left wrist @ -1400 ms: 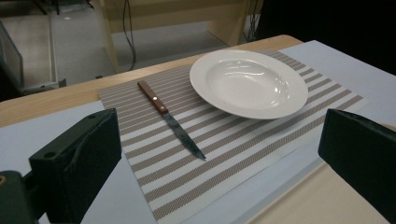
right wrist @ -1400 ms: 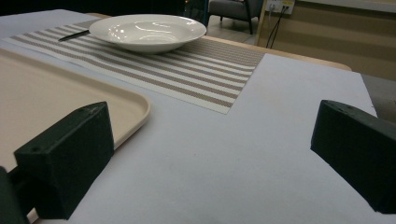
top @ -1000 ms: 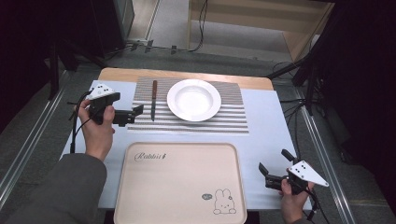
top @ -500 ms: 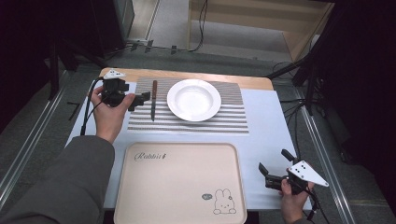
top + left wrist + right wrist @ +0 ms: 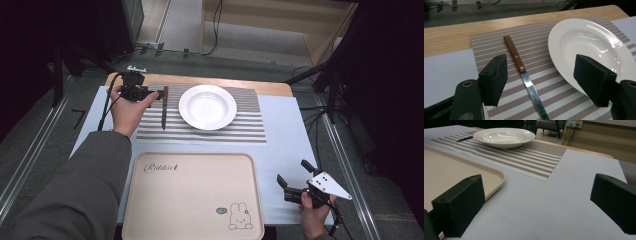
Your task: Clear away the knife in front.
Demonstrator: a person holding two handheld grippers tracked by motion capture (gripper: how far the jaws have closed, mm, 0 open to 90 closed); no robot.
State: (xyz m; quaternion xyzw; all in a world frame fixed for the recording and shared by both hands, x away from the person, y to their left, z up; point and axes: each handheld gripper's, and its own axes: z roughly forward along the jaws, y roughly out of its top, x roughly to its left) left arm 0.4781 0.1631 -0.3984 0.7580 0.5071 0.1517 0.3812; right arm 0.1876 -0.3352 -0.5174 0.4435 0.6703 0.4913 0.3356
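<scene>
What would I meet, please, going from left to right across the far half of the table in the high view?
Left gripper → knife → plate, the last two lying on the striped mat.

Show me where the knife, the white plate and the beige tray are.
knife (image 5: 517, 57): left gripper view, wooden handle.
white plate (image 5: 207, 106): high view, centre of bowl.
beige tray (image 5: 192, 197): high view, bare middle.

White plate (image 5: 207, 106) on striped placemat (image 5: 250, 131), knife (image 5: 164, 106) beside it, beige tray (image 5: 192, 197), perhaps plastic
</scene>
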